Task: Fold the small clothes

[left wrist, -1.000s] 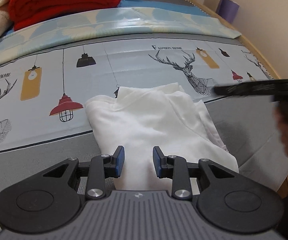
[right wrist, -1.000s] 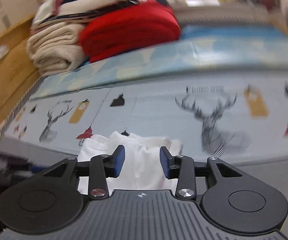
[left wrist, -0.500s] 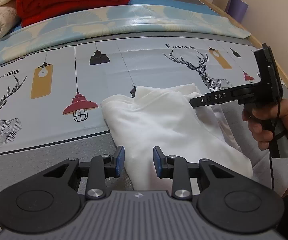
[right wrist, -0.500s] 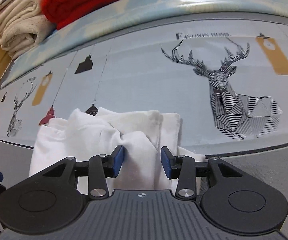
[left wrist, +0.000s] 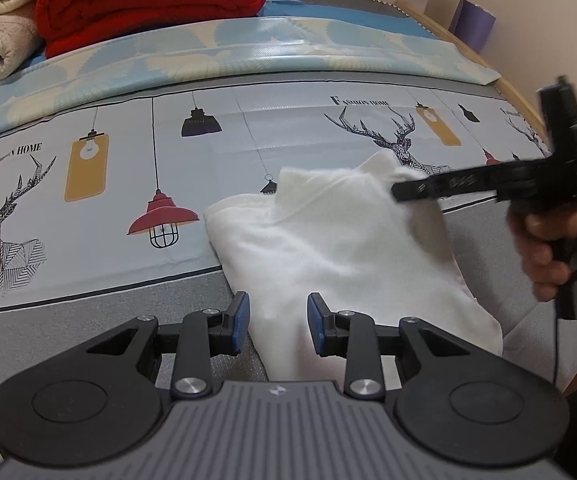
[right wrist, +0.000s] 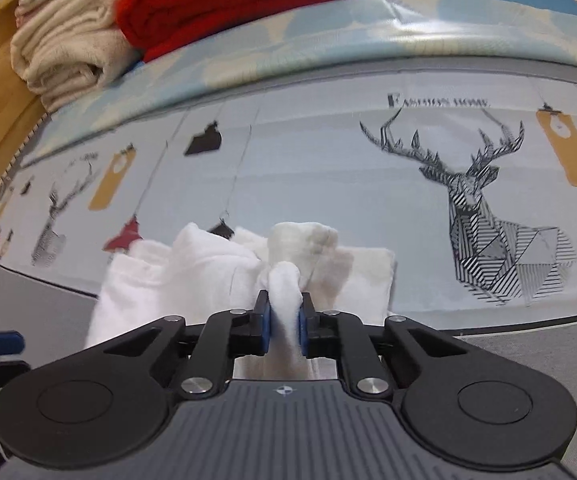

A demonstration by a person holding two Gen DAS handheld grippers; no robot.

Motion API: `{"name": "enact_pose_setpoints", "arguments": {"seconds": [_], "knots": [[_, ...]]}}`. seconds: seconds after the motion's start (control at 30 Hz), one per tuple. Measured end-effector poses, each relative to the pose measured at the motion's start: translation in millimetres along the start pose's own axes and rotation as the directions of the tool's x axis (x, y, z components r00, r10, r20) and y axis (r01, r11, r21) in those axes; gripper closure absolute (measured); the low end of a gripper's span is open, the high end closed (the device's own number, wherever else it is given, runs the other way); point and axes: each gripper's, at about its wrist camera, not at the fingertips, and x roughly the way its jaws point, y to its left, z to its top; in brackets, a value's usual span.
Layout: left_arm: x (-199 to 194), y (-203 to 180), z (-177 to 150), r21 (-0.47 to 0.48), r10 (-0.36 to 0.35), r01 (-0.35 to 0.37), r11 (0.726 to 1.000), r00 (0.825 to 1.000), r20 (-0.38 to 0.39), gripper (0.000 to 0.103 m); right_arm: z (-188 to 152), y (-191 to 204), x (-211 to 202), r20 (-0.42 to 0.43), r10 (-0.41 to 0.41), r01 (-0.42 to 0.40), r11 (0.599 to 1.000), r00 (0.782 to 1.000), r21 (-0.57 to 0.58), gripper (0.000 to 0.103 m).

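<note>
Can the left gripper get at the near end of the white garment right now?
Probably yes: the left gripper is open with the white garment lying just ahead between its fingers, nothing in between. The right gripper pinches the far edge.

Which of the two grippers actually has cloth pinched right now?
The right gripper: its blue pads are shut on a bunched fold of the white garment. The left gripper is open, its pads spread either side of the garment's near edge.

a small white garment [left wrist: 328, 248] lies rumpled and partly folded on my deer-and-lamp printed mat, near its front edge, one far corner bunched up and lifted off the rest.
</note>
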Motion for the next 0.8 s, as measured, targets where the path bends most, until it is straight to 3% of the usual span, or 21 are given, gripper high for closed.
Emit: {"name": "enact_pose_setpoints", "arguments": {"seconds": [0.17,0.27,0.37,0.43,0.57,0.63,0.67,0.8], "knots": [[-1,-4,-1,0.007,0.002,-0.002,1.0,1.0,0.002,0.068,8,-5,-37,0.07,-0.032,0.027,0.998,0.997,0.065,0.09],[-1,-8,-2,0.022,-0.001,0.001,1.0,1.0,-0.001,0.068,8,-8,-44,0.117,-0.126,0.123,0.992,0.985,0.039,0.09],[1,-13,-3,0.035,0.002,-0.001,0.999,1.0,-0.009,0.068,0,-18,-22,0.067,-0.243,0.238,0.969,0.968,0.072,0.084],[3,-16,-4,0.032,0.003,-0.003,0.999,1.0,-0.019,0.068,-5,-20,-12,0.022,-0.264,0.263,0.964,0.964,0.04,0.081],[6,-22,-6,0.053,0.004,-0.002,0.999,1.0,-0.024,0.068,-5,-25,-32,0.052,-0.195,0.191,0.978,0.979,0.085,0.076],[7,-24,-7,0.059,0.007,-0.005,0.998,1.0,-0.029,0.067,-8,-29,-45,0.07,-0.167,0.16,0.983,0.984,0.086,0.061],[7,-24,-7,0.059,0.008,-0.006,0.998,0.999,-0.031,0.067,-12,-32,-50,0.066,-0.153,0.148,0.986,0.986,0.081,0.06],[8,-27,-12,0.062,0.014,-0.012,0.998,0.999,-0.044,0.067,-34,-51,-56,-0.045,-0.074,0.077,0.994,0.996,0.076,0.058]]}}
